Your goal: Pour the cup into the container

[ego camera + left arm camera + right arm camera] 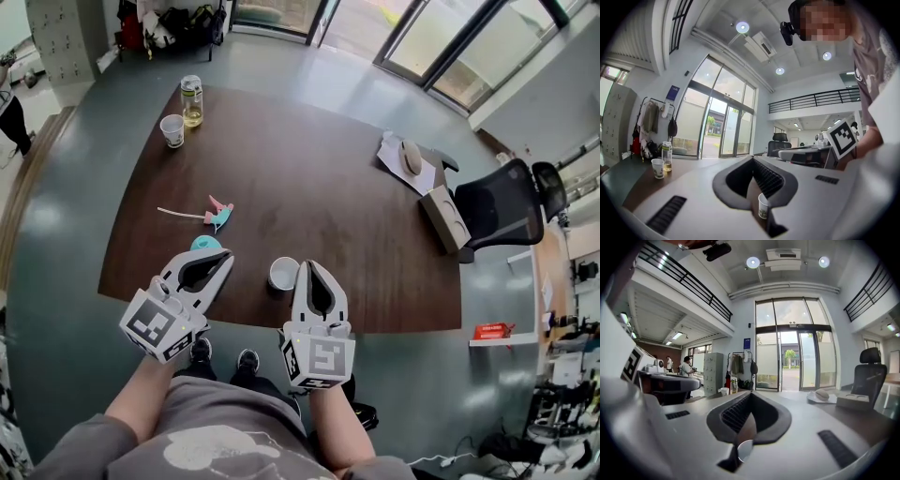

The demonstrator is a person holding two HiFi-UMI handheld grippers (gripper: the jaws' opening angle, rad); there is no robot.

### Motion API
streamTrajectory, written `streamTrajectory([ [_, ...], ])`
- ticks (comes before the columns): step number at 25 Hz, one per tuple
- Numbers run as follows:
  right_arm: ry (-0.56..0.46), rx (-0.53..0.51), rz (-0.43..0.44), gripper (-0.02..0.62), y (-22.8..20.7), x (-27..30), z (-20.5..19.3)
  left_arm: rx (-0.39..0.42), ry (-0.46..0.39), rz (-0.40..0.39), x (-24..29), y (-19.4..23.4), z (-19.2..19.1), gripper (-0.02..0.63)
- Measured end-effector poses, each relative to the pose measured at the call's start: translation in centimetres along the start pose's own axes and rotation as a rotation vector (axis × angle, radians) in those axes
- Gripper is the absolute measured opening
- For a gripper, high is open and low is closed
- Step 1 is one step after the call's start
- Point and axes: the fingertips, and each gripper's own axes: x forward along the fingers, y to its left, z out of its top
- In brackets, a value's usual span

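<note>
On the dark table (309,178) the white paper cup (283,274) stands upright near the bottom edge, at lower centre of the head view, between the two grippers. The left gripper (223,257) reaches in from the lower left with its jaws pressed together on nothing. The right gripper (307,268) comes up from the bottom with its tip just beside the cup's right side, its jaws likewise closed and empty. In each gripper view the cup shows only through the slit below the closed pads. From the left side it bears a green print, too small to read. Each gripper's cube carries black-and-white square markers. A teal container (204,243) sits just behind the left gripper's tip, partly hidden by it, and a pink-and-teal item on a thin stick (217,215) lies a little above that. At the upper left of the table a second paper cup (172,130) stands just beside a bottle (191,101) of yellowish liquid, its label illegible. At the right, papers (411,161) and a box (446,218) lie near a black chair (506,203).
</note>
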Motion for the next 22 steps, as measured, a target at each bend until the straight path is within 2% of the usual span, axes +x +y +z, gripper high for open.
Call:
streamTrajectory([
  [8,0.037,-0.031,0.064,-0.012,2.6,-0.1,0.3,0.01,-0.014,0.019,-1.9,0.3,0.7,0.006],
  [22,0.074,-0.017,0.154,-0.013,6.4,-0.4,-0.3,0.01,-0.023,0.036,-4.5,0.9,0.9,0.006],
])
